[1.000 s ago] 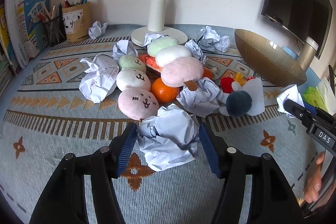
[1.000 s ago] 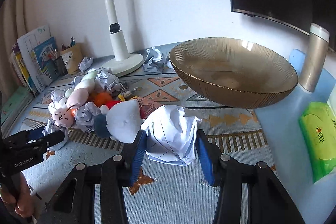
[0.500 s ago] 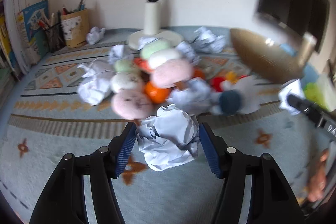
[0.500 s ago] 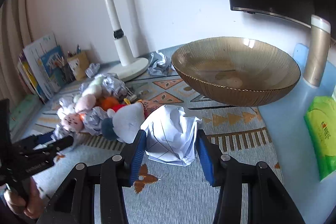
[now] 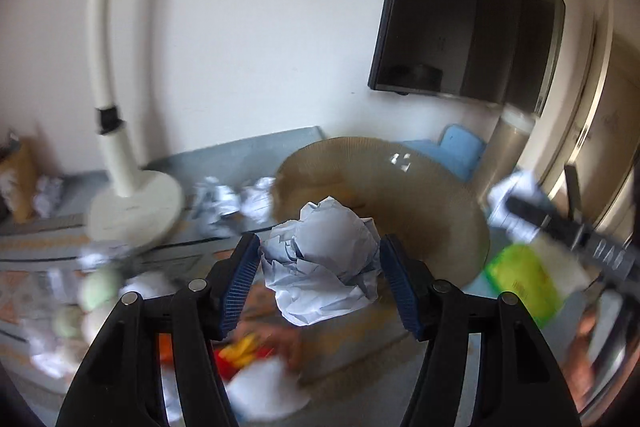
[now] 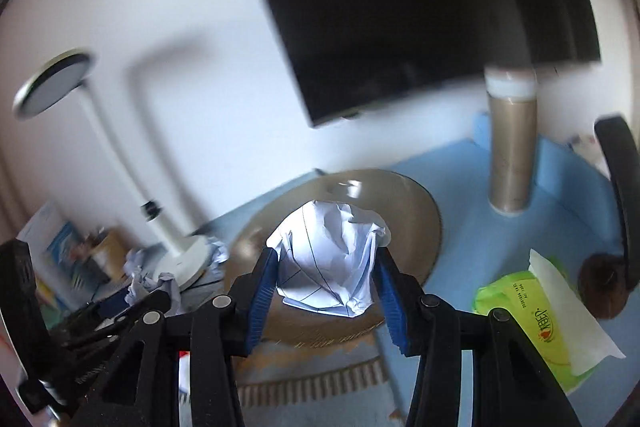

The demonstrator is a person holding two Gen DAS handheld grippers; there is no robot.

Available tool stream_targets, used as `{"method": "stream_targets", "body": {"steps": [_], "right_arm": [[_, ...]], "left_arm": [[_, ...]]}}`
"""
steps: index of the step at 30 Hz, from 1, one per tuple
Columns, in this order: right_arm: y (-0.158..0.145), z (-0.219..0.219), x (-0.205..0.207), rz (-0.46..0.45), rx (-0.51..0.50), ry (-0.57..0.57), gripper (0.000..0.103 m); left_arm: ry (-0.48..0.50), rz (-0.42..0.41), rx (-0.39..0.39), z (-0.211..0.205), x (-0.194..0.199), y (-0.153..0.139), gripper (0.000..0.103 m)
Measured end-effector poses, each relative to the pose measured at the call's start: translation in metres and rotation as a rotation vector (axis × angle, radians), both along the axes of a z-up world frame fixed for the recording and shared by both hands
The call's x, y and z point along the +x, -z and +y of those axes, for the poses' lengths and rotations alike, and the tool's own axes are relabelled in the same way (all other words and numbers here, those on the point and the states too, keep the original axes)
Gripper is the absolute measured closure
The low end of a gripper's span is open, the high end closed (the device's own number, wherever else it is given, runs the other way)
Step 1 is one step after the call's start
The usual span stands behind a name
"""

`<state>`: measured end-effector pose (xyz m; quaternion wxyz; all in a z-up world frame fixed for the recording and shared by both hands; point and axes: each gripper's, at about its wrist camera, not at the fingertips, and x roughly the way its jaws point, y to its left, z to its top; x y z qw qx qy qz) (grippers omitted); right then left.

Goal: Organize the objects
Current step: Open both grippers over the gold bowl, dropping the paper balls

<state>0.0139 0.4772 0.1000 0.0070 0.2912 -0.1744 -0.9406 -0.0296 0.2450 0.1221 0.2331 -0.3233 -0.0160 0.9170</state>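
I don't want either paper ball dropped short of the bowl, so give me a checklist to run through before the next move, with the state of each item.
1. Left gripper clamped on its crumpled paper ball: ok, both blue pads press its sides.
2. Right gripper clamped on its paper ball: ok.
3. Brown bowl in line ahead of both balls: ok.
4. Balls actually above the bowl's rim: cannot tell, the views are blurred.
5. Bowl interior free: cannot tell, the held balls hide much of it.
6. Green wipes pack clear of the bowl: ok, it lies off to the side on the blue mat.
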Motion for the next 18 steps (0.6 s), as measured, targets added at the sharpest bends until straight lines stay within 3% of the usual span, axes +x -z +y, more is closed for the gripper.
{"method": "stream_targets", "body": {"steps": [5, 6, 8, 9, 14, 18], "right_arm": [[0.017, 0.009, -0.034, -0.092, -0.029, -0.018, 0.055], [0.018, 0.008, -0.038, -0.098, -0.021, -0.018, 0.054], [0.024, 0.004, -0.045, -0.129, 0.004, -0.018, 0.043], [0.026, 0.007, -0.046, -0.138, 0.007, -0.004, 0.035], [0.024, 0.009, -0.028, -0.113, -0.002, 0.017, 0.035], [0.02, -0.018, -0.004, -0.088, 0.021, -0.061, 0.034]], "left_arm": [[0.035, -0.006, 0.012, 0.028, -0.02, 0.004, 0.041], [0.044, -0.003, 0.007, 0.033, -0.023, 0.005, 0.026], [0.047, -0.019, -0.003, 0.036, -0.025, 0.008, 0.005], [0.03, -0.019, -0.003, 0.033, -0.025, 0.009, 0.004], [-0.019, -0.014, 0.04, -0.012, -0.002, 0.005, 0.004], [-0.134, 0.042, 0.04, -0.074, 0.04, 0.0, 0.004]]}}
